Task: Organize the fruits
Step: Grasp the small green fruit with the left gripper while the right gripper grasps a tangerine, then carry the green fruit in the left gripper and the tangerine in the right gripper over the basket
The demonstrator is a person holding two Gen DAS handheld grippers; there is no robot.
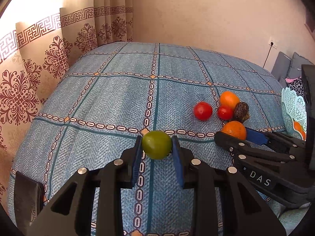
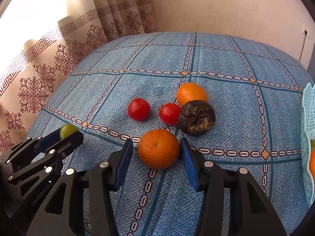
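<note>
My left gripper (image 1: 157, 147) is shut on a green round fruit (image 1: 156, 144), both blue pads pressed to its sides; the right wrist view shows that fruit (image 2: 68, 130) at the far left. My right gripper (image 2: 157, 151) is open around an orange (image 2: 158, 148) that rests on the blue checked cloth (image 2: 226, 108). Its right pad touches the orange and a thin gap shows at the left pad. Behind it lie two red tomatoes (image 2: 138, 109) (image 2: 169, 113), a second orange (image 2: 192, 94) and a dark wrinkled fruit (image 2: 196, 117).
A pale teal lattice basket (image 1: 293, 106) stands at the right edge of the cloth with an orange fruit (image 1: 299, 127) inside. A black flat object (image 1: 27, 194) lies at the near left. Patterned curtains (image 1: 49, 59) hang on the left, and grey cushions (image 1: 285, 66) sit at the far right.
</note>
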